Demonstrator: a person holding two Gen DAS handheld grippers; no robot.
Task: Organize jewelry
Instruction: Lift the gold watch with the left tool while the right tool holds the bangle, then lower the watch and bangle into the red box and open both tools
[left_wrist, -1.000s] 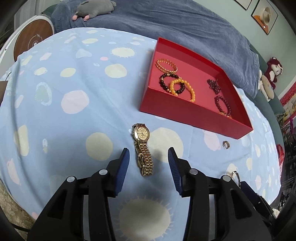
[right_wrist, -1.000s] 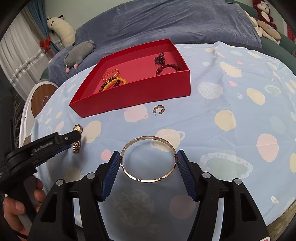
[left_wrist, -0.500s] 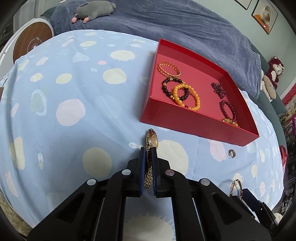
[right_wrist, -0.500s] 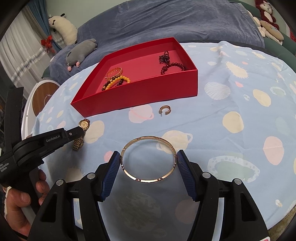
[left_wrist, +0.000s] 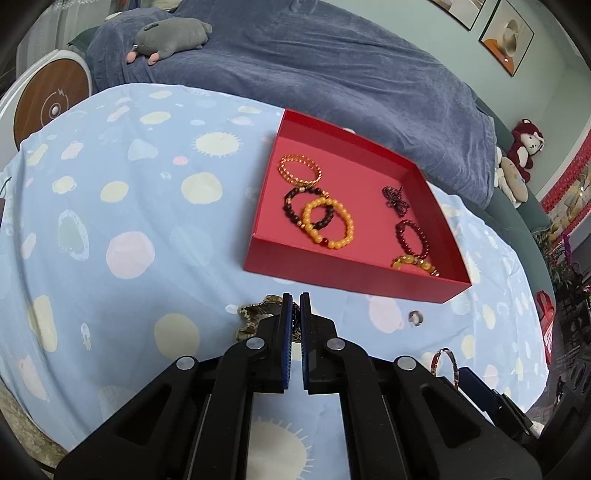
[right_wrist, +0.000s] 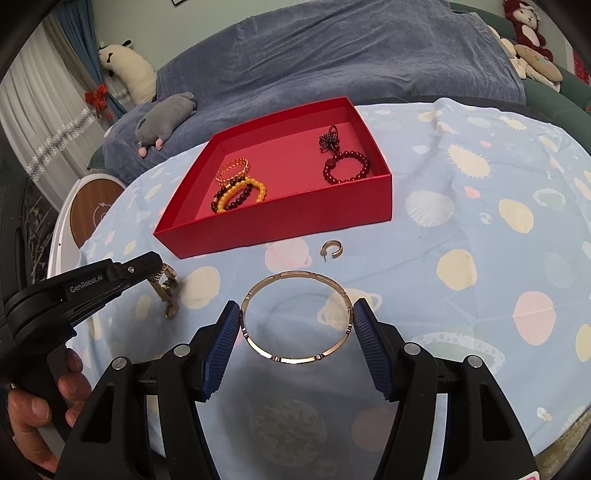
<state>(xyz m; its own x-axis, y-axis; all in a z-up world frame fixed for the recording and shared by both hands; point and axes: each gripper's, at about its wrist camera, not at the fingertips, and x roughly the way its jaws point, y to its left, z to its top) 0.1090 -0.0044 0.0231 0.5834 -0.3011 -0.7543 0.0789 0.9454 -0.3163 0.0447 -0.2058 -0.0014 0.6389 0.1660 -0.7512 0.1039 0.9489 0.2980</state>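
Observation:
My left gripper (left_wrist: 294, 301) is shut on a gold watch (left_wrist: 255, 318), whose band hangs off to the left just above the cloth; the watch also shows in the right wrist view (right_wrist: 165, 286). My right gripper (right_wrist: 295, 325) is shut on a thin gold bangle (right_wrist: 295, 317), held flat between the blue pads above the table. The red tray (left_wrist: 354, 282) lies ahead and holds several bead bracelets and a dark charm. A small gold ring (right_wrist: 332, 249) lies on the cloth in front of the tray (right_wrist: 273, 225).
The round table has a light blue planet-print cloth (left_wrist: 129, 206). A blue-covered sofa (left_wrist: 295, 62) with a grey plush toy (left_wrist: 170, 35) stands behind it. A round white and wood stool (left_wrist: 48, 99) stands at the far left.
My left gripper closed on the watch and lifted it off the cloth, moving towards the tray. My right gripper kept hold of the bangle and edged forward a little.

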